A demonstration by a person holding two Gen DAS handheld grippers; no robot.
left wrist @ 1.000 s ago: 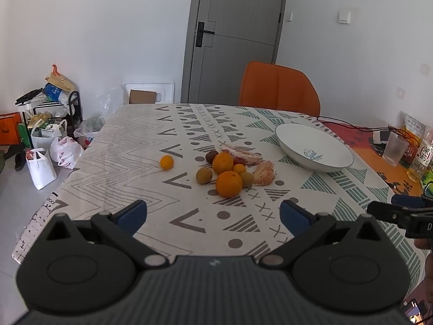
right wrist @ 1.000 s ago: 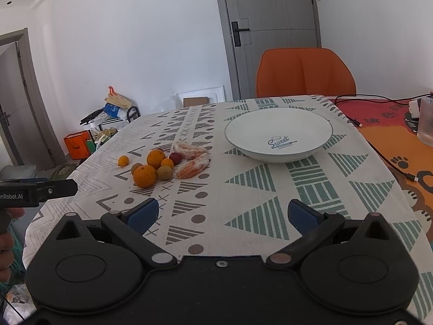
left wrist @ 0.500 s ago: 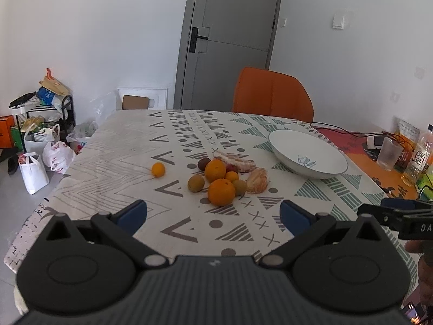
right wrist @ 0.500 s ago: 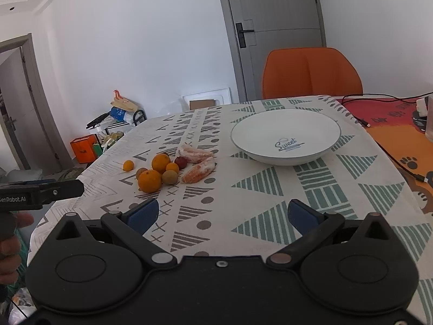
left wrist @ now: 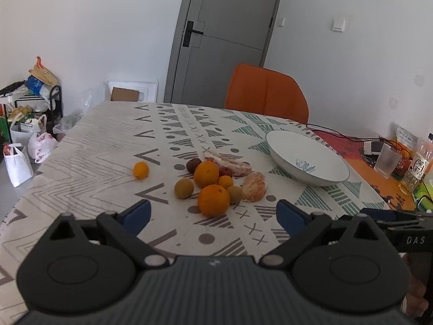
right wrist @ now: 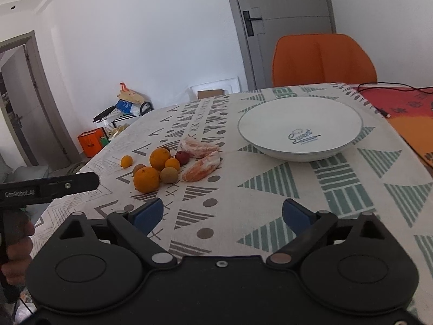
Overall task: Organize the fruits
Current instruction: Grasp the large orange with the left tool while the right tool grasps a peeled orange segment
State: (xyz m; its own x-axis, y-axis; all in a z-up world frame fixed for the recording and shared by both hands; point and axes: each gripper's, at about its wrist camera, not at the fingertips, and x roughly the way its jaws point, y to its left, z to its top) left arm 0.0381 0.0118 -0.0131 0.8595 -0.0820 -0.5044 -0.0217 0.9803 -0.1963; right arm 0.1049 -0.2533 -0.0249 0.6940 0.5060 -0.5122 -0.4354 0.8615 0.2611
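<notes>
Flanking fruit pile (left wrist: 213, 178): bowl (left wrist: 322, 174), chair (left wrist: 266, 94).

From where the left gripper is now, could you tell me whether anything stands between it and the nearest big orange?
Nothing visible does. The left gripper is open and the big orange sits straight ahead on the bare tablecloth. A brown fruit touches its right side, which could crowd the finger there.

Glossy glazed bowl (right wrist: 300, 124) on a matt printed cloth tablecloth (right wrist: 270, 187); dimpled orange (left wrist: 213, 200).
</notes>
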